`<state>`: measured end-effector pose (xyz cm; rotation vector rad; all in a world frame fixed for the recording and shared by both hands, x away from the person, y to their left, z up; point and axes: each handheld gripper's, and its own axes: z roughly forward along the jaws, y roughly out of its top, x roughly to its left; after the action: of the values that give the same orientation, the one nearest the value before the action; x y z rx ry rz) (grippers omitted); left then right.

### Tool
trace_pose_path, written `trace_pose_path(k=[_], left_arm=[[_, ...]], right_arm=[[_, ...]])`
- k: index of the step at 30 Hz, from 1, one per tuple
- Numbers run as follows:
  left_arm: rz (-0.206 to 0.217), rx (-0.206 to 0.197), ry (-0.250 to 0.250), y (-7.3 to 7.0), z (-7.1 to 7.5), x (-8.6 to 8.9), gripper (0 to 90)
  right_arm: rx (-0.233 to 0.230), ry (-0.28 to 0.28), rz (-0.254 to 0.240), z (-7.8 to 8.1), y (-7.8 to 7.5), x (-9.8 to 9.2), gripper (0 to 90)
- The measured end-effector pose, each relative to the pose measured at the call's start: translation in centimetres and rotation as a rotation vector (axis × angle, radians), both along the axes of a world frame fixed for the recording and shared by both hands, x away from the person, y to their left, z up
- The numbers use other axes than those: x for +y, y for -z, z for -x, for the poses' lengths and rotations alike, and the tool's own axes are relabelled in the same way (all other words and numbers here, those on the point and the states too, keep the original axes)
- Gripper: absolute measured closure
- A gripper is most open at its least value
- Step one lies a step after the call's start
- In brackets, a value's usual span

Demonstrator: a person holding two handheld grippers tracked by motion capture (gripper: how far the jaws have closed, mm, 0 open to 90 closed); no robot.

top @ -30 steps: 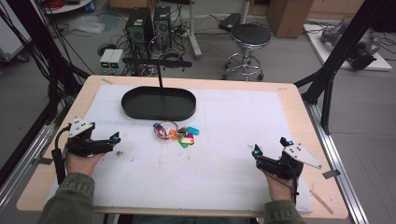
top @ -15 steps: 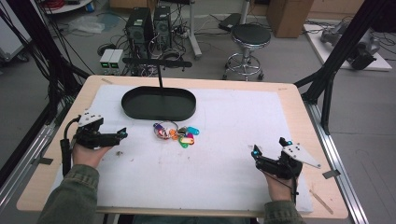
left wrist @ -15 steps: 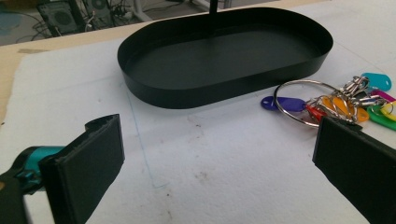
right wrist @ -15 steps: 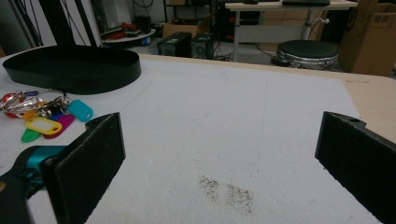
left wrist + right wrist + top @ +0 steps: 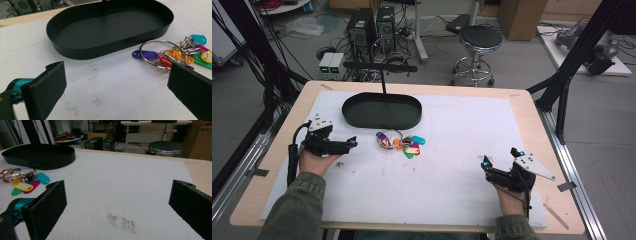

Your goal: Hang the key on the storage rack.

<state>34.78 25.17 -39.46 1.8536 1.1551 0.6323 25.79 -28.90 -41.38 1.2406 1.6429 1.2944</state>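
A ring of keys with coloured tags [image 5: 401,142] lies on the white mat just in front of a black oval tray [image 5: 382,111], which is empty. My left gripper [image 5: 351,145] is a short way left of the keys, pointing at them, open. In the left gripper view the keys [image 5: 175,52] lie by the right jaw, the tray [image 5: 82,52] is beyond them, and nothing is between the jaws of the left gripper [image 5: 117,87]. My right gripper [image 5: 501,157] rests open at the front right. In its own view the right gripper [image 5: 117,205] frames bare mat, with the keys [image 5: 22,182] far left.
A thin black post with a crossbar [image 5: 379,67] rises at the tray's far side. The white mat [image 5: 452,150] covers most of the wooden table [image 5: 537,125]. Beyond the table stand a stool [image 5: 480,37] and computer towers [image 5: 372,25].
My left gripper has moved right and slightly away from the person, closing in on the keys. The right gripper and the keys have stayed put.
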Motion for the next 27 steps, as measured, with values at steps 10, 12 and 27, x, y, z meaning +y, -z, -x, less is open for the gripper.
trace_pose_path(k=[10, 12, 27], left_arm=[[-0.011, 0.014, 0.014, -0.3, -0.3, -1.1, 2.6], [-0.009, 0.013, 0.026, -0.6, -0.5, -1.5, 2.6], [-0.043, 0.037, 0.075, -1.3, -2.6, -4.9, 2.6]], right_arm=[[0.005, -0.016, -0.004, 0.0, 0.0, 0.2, 0.5], [0.0, -0.018, 0.004, -0.1, 0.1, 0.2, 0.5], [0.004, -0.024, 0.017, -0.2, 0.2, 0.4, 0.5]])
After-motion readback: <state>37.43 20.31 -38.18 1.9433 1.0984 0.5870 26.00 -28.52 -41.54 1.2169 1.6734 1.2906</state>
